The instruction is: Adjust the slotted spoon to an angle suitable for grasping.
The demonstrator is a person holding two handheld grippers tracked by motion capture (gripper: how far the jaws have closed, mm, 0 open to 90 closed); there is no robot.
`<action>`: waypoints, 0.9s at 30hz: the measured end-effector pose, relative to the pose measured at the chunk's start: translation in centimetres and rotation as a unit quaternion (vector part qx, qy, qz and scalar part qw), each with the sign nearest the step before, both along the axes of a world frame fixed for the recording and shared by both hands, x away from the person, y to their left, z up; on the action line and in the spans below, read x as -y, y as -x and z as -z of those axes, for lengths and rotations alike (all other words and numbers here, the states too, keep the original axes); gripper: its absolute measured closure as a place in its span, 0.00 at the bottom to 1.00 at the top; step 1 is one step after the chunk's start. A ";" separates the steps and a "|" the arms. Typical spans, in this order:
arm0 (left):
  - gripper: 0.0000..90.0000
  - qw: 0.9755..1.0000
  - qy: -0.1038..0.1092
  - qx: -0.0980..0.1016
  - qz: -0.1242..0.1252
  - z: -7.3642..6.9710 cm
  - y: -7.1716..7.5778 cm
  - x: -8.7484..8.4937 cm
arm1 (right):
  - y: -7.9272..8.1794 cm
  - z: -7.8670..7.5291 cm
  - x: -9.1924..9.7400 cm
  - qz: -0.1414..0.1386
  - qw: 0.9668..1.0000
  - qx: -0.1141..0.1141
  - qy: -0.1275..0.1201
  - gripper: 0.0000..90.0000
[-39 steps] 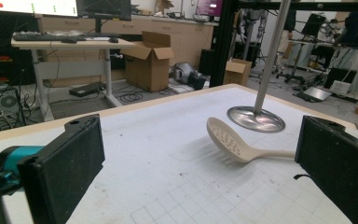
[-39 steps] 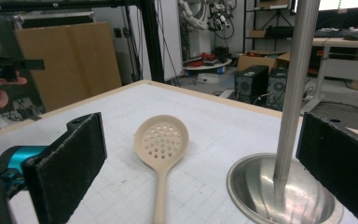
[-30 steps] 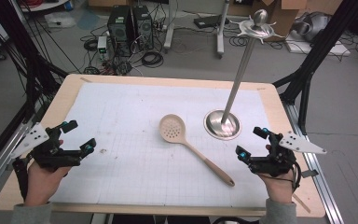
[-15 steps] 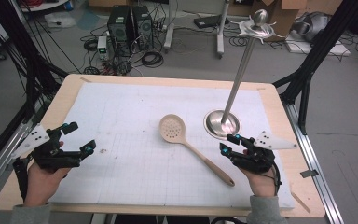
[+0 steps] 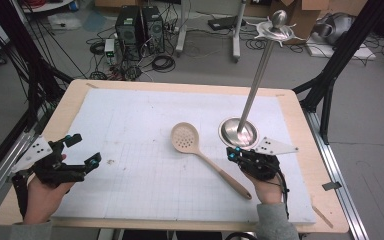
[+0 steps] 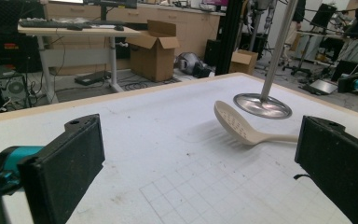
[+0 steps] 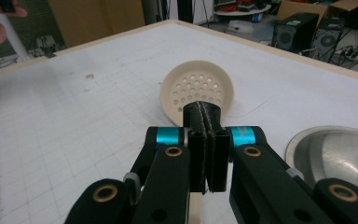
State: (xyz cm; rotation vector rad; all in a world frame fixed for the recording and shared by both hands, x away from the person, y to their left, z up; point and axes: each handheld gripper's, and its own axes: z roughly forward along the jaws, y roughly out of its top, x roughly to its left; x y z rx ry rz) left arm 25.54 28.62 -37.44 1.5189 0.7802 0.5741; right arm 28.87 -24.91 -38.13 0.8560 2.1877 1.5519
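A cream slotted spoon (image 5: 185,137) lies on the white gridded mat (image 5: 145,170), its handle running toward the near right. My right gripper (image 5: 234,154) hovers just right of that handle, beside the base of a metal stand (image 5: 238,132). Its jaws have just been closing and now meet pad to pad with nothing between them (image 7: 206,112), pointing at the spoon's bowl (image 7: 198,88). My left gripper (image 5: 82,150) rests at the mat's near left, open and empty (image 6: 196,158), facing the spoon (image 6: 235,123).
The stand's pole (image 5: 257,75) leans up to a finned top. Its shiny round base (image 6: 262,103) sits right of the spoon bowl (image 7: 331,149). The wooden table edge (image 5: 70,100) frames the mat. Computers, cables and boxes lie on the floor beyond.
The right hand moved left and forward from the table's right edge toward the spoon handle, and its jaws went from open to shut. The left hand stayed put.
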 end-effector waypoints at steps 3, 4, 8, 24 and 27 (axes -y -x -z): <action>0.02 1.000 -0.002 0.002 0.001 0.0 0.2 0.0 | -0.7 0.4 -0.9 -0.005 1.000 -0.007 0.013 0.99; 0.02 1.000 -0.003 0.002 0.001 -0.1 0.3 0.0 | -1.0 0.7 -1.5 -0.010 1.000 -0.003 0.024 0.99; 0.02 1.000 -0.006 0.001 -0.001 0.0 0.4 0.0 | -1.6 1.2 -2.3 -0.008 0.999 -0.011 0.032 0.99; 0.02 1.000 -0.014 -0.010 0.001 0.5 0.7 0.0 | -4.0 3.9 -4.2 -0.014 0.996 -0.049 0.077 0.99; 0.02 1.000 -0.013 -0.011 0.000 0.5 0.8 0.0 | -4.4 4.4 -4.3 -0.011 0.994 -0.059 0.087 0.99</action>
